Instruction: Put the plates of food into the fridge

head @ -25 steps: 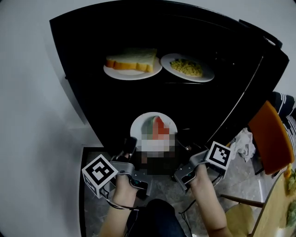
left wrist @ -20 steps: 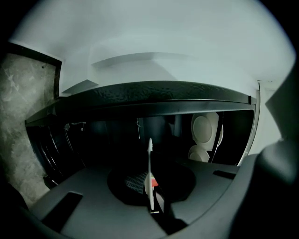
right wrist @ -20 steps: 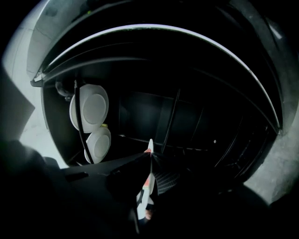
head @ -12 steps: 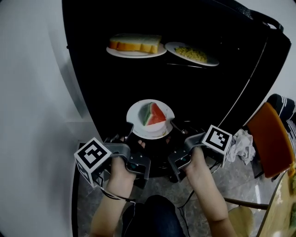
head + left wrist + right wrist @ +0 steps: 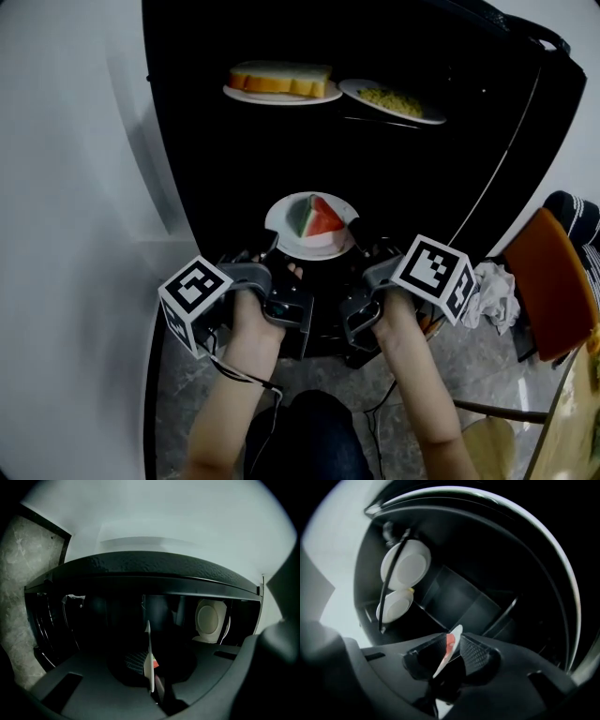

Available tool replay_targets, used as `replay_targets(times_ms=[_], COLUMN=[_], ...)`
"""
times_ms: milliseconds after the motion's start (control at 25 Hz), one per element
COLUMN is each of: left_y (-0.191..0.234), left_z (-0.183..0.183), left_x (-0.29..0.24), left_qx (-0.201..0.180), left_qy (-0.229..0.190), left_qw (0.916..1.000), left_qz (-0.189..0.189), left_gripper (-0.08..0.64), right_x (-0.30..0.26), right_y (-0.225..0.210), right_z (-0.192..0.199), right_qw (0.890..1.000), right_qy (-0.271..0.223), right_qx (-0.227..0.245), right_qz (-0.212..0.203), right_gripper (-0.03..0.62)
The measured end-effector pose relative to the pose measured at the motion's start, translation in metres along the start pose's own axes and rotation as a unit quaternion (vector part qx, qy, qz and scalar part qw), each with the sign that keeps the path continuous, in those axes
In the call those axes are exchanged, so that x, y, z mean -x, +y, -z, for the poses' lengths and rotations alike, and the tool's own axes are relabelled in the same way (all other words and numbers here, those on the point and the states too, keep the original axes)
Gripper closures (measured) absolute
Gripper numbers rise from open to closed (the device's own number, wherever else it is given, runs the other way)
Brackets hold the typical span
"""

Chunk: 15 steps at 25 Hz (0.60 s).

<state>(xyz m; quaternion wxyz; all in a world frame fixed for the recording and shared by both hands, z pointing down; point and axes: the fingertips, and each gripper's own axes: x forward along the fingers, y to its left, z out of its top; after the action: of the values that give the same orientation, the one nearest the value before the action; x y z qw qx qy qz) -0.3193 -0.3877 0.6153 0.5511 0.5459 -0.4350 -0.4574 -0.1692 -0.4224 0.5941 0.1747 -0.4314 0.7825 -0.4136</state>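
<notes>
Two grippers share one white plate (image 5: 309, 240) carrying a wedge of watermelon (image 5: 316, 217), red flesh to the right and green rind to the left. We hold the plate level at the lower part of the dark fridge (image 5: 234, 159), well below the shelf above. We cannot tell whether it rests on anything there.

Our left gripper (image 5: 269, 262) is clamped on the plate's left rim and our right gripper (image 5: 361, 246) on its right rim. In the left gripper view the rim stands edge-on between the jaws, with a ribbed pad (image 5: 135, 662) pressed against it. In the right gripper view the rim tilts between the jaws, a pad (image 5: 476, 654) just beside it and a streak of red showing on the plate. Both sets of jaws are narrow, closed down to the thickness of the rim.

On the upper shelf sit two more plates, just beside each other: a bread plate (image 5: 279, 92) on the left and a plate of yellow food (image 5: 394, 101) on the right. Both gripper views catch white plate undersides from below.

Further out, a pale wall (image 5: 75, 187) runs down the left. On the right, an orange chair (image 5: 548, 281) stands over a stone floor (image 5: 478, 366), with a crumpled white cloth (image 5: 492, 292) near it.
</notes>
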Motion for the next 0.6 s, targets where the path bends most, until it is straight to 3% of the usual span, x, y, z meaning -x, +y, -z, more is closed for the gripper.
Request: replay_targets(times_ms=[120,240,360,440,520,600], left_y=[0.0,-0.001,0.0,-0.001,-0.002,-0.002], left_z=[-0.001,-0.002,0.001,0.0,0.0,0.002], left_x=[-0.001,-0.001,-0.002,-0.003,-0.004,-0.005], left_qx=[-0.003,-0.002,-0.001,-0.003,-0.008,-0.006], left_qy=[-0.006,-0.008,-0.004,0.004,0.009,0.013], left_qw=[1.0,0.9999,0.9999,0.9998,0.9996,0.9995], left_qz=[0.005,0.009,0.013,0.018,0.025,0.028], left_gripper=[0.538,0.537,0.537,0.537,0.537,0.537], right_x=[0.006,0.021,0.045,0.051,0.049,0.043], right_y=[-0.002,0.003,0.034,0.048,0.049,0.045], right_z=[-0.011,-0.02,0.003,0.037,0.07,0.088], right_qw=[0.996,0.978,0.94,0.914,0.895,0.883], right_qy=[-0.032,-0.071,-0.092,-0.066,-0.026,-0.007], right_qx=[0.085,0.193,0.324,0.389,0.432,0.456], right_qz=[0.022,0.028,-0.048,-0.094,-0.11,-0.107], right_gripper=[0.484,0.466,0.477,0.565,0.58,0.58])
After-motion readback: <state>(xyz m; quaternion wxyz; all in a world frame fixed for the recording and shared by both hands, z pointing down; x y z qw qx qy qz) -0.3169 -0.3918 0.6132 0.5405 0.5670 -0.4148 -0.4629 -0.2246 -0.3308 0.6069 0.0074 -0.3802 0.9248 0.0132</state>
